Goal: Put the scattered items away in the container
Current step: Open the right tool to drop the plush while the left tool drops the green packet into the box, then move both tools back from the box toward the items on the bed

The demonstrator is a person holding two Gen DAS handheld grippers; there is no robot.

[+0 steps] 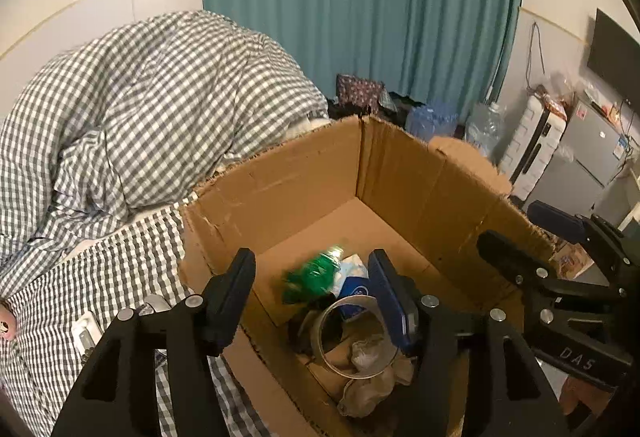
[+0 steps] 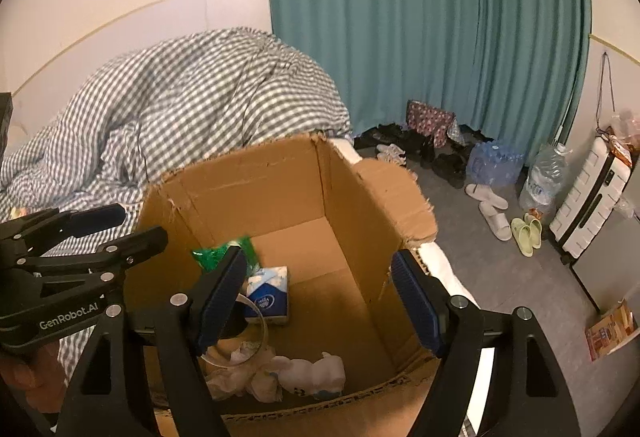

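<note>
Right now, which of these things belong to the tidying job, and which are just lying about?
Part of the job:
cardboard box
green packet
tissue pack
tape roll
crumpled paper

Just lying about:
checked duvet
slippers
suitcase
water bottles

The green packet in the box is smeared by motion blur; its print cannot be read. In the right view the left finger covers part of the packet at 9 o'clock of centre and part of the clear ring. The tissue pack's logo is too small to read.
</note>
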